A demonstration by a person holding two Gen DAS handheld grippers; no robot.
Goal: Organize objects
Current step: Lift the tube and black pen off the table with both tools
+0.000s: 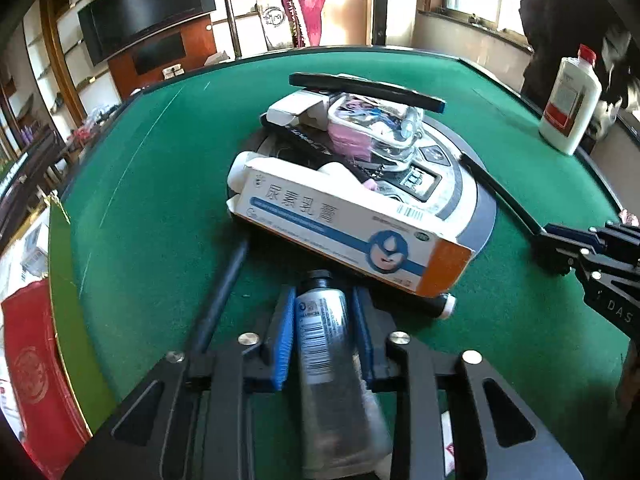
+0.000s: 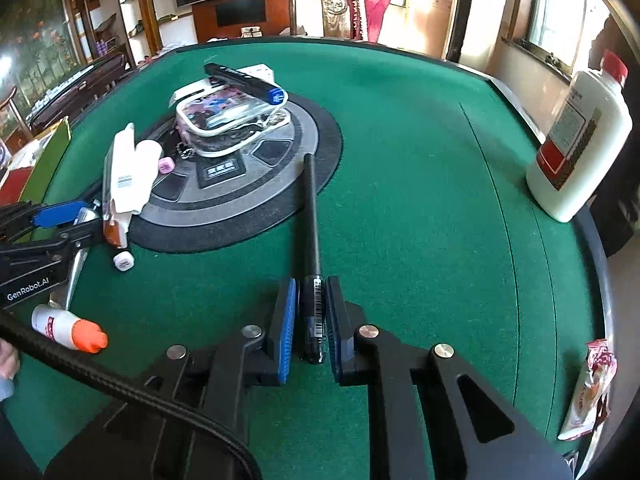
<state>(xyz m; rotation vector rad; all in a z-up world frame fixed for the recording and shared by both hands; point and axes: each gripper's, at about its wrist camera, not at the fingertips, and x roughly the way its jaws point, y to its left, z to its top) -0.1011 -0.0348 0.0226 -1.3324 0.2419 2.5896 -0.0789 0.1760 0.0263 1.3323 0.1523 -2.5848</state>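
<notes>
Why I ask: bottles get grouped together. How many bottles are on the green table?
2: a red-capped white bottle stands at the right edge; a small orange-capped bottle lies near left. The pile may hide more.

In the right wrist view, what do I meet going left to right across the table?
Orange-capped bottle → white carton → clear pouch → black pen, clamped in the right tongs → big white bottle with red cap.
</notes>
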